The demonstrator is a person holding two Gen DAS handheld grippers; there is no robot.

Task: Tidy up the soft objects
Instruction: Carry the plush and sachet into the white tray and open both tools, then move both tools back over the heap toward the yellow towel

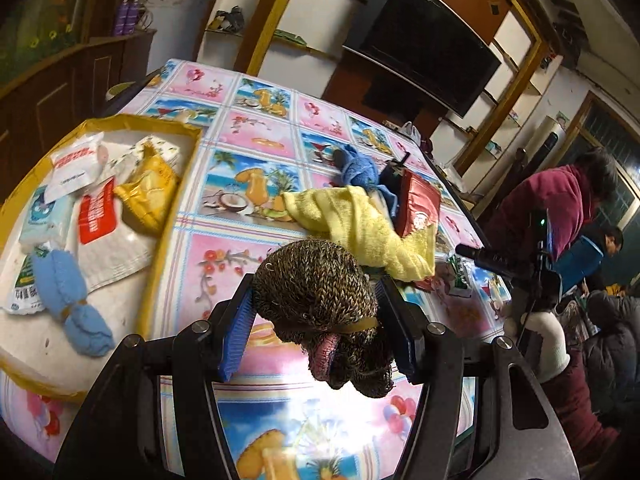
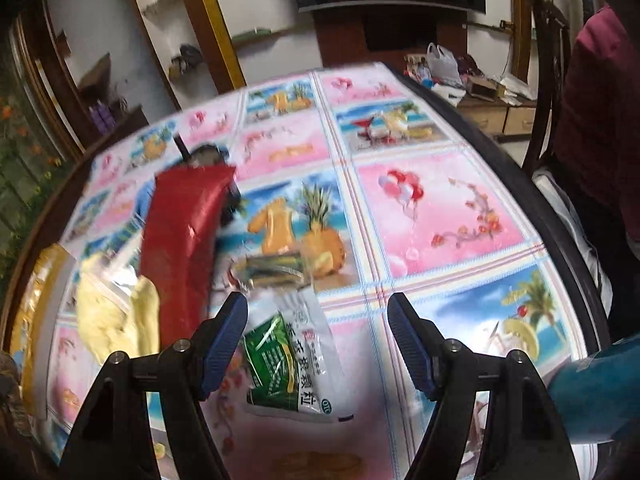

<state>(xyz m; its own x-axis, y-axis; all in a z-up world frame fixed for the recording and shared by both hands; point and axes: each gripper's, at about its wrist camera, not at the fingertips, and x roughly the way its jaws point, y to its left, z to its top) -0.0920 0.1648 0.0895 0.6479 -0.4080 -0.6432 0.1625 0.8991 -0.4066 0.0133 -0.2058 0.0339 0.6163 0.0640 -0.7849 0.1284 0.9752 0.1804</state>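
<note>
Printed tablecloth (image 1: 248, 128), pink and blue picture squares, covers the table of a dim room with shelves and a dark screen behind. Left gripper (image 1: 314, 328): blue pads pressed on either flank of a brown knitted bundle (image 1: 320, 300) bound with a band; bundle held above the cloth, just right of the yellow-rimmed tray (image 1: 176, 128). Right gripper (image 2: 318, 342): jaws standing apart, nothing between the pads, hovering over a green-and-white sachet (image 2: 288, 360) lying flat on the cloth, well right of the tray. Inside the tray: a light blue tied cloth roll (image 1: 68, 304), a yellow packet (image 1: 148, 188), a red-and-white packet (image 1: 96, 216) and other sachets. Right of the tray, on the cloth: a yellow towel (image 1: 360, 224), loosely heaped; a blue cloth (image 1: 358, 170) beyond it; a red pouch (image 1: 420, 204) touching the towel's far edge. Risks, judged: the bundle is springy and gripped at its middle only, so it may squirm out of the pads if swung quickly toward the tray; released over the rim, it could roll back onto the cloth; the towel, if lifted later, may drag the red pouch with it.
</note>
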